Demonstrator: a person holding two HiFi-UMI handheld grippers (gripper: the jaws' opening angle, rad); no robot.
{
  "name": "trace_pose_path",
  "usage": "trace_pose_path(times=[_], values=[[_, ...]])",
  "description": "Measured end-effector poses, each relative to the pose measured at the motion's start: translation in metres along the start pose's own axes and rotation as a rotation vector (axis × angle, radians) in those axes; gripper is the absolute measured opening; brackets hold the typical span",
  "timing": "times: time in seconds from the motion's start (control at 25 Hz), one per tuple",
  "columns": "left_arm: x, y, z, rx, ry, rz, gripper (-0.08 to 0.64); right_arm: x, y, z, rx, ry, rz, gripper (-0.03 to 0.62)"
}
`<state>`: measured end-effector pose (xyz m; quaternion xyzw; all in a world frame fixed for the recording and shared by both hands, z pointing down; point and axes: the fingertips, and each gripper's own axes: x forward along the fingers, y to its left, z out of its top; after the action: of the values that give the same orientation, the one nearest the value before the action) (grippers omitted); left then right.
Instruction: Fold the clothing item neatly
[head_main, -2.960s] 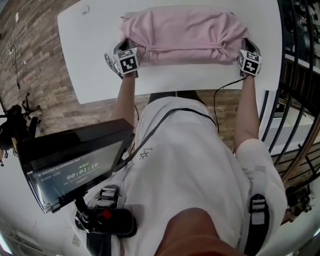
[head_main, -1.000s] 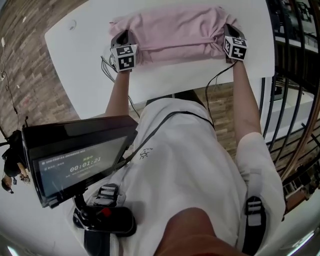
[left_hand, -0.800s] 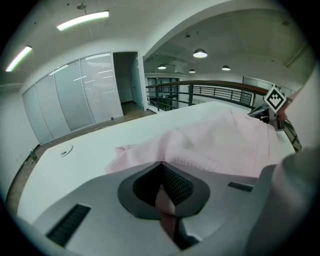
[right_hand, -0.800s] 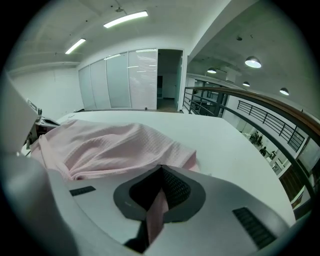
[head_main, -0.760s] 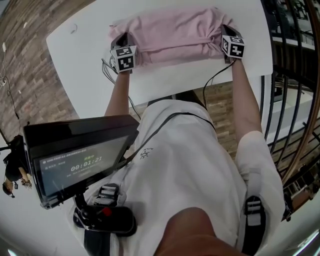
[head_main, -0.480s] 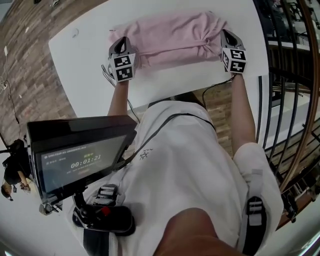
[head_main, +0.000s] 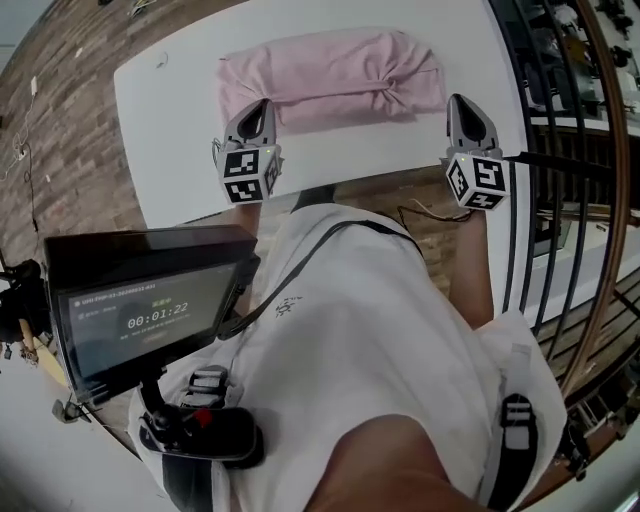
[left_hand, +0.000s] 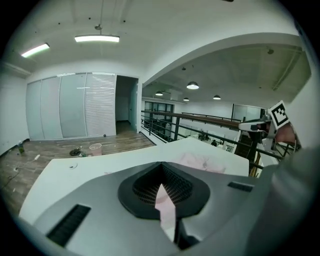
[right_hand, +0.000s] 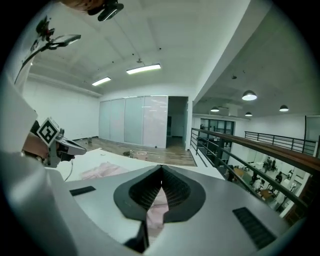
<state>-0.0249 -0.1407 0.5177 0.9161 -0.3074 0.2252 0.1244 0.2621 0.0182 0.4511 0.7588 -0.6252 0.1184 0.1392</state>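
Observation:
The pink garment (head_main: 330, 72) lies folded into a long band across the far half of the white table (head_main: 170, 120), with a bunched knot of cloth near its right end. My left gripper (head_main: 258, 108) hangs shut and empty, raised above the table just short of the garment's left end. My right gripper (head_main: 462, 103) is also shut and empty, raised off the garment's right end near the table's right edge. In the left gripper view the garment (left_hand: 200, 162) shows on the table beyond the shut jaws. The right gripper view shows the cloth (right_hand: 102, 171) lower left.
A black screen unit (head_main: 140, 310) hangs at the person's left side. A dark metal railing (head_main: 540, 170) runs close along the table's right edge, and a thin cable (head_main: 425, 212) trails from the right gripper. Wood floor (head_main: 70, 150) lies to the table's left.
Both grippers have come away from the garment's two ends, rising and drawing back toward the person. The garment stays folded on the table.

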Motion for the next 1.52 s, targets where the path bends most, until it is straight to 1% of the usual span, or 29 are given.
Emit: trace_pose_path(times=[0.12,0.24,0.36,0.52,0.56,0.64,0.72,0.76,0.8,0.92,1.0,1.08,1.16,1.24,1.32,1.44,1.52], values=[[-0.003,-0.011,0.000,-0.003,0.003,-0.020,0.002,0.005,0.037,-0.008,0.018,0.016,0.093,0.003],[-0.001,-0.025,-0.009,-0.001,0.029,-0.056,0.002,0.014,0.069,-0.025,0.008,0.049,0.171,0.003],[-0.001,-0.034,-0.023,-0.006,0.058,-0.071,0.002,0.017,0.084,-0.036,0.024,0.065,0.206,0.003],[-0.011,-0.039,-0.036,-0.066,0.073,-0.072,0.002,0.013,0.094,-0.048,0.036,0.091,0.241,0.003],[-0.013,-0.042,-0.038,-0.072,0.076,-0.077,0.002,0.008,0.094,-0.049,0.042,0.096,0.239,0.003],[-0.012,-0.048,-0.036,-0.063,0.075,-0.095,0.003,-0.001,0.085,-0.048,0.062,0.094,0.206,0.003],[0.000,-0.047,-0.018,-0.036,0.060,-0.108,0.002,0.005,0.071,-0.038,0.087,0.066,0.166,0.003],[0.010,-0.043,-0.005,-0.024,0.051,-0.104,0.002,0.015,0.063,-0.029,0.093,0.049,0.163,0.003],[0.022,-0.040,0.009,-0.015,0.040,-0.093,0.002,0.030,0.055,-0.017,0.090,0.030,0.177,0.003],[0.066,-0.033,0.045,0.012,0.025,-0.049,0.002,0.083,0.028,0.015,0.050,-0.009,0.261,0.003],[0.099,-0.037,0.062,0.008,0.053,-0.024,0.002,0.118,0.002,0.024,0.045,0.005,0.312,0.003],[0.139,-0.044,0.088,-0.012,0.074,0.006,0.002,0.156,-0.036,0.031,0.049,0.027,0.361,0.003],[0.167,-0.046,0.107,-0.011,0.058,0.039,0.002,0.185,-0.059,0.029,0.052,0.030,0.399,0.003],[0.169,-0.044,0.111,0.015,0.029,0.061,0.003,0.194,-0.058,0.014,0.052,0.030,0.421,0.003],[0.156,-0.044,0.107,0.027,0.013,0.065,0.002,0.185,-0.044,0.000,0.049,0.036,0.432,0.003],[0.132,-0.048,0.094,0.013,0.015,0.058,0.002,0.165,-0.022,-0.010,0.051,0.047,0.442,0.003],[0.117,-0.052,0.083,0.017,0.024,0.047,0.002,0.150,-0.008,-0.013,0.051,0.051,0.443,0.003]])
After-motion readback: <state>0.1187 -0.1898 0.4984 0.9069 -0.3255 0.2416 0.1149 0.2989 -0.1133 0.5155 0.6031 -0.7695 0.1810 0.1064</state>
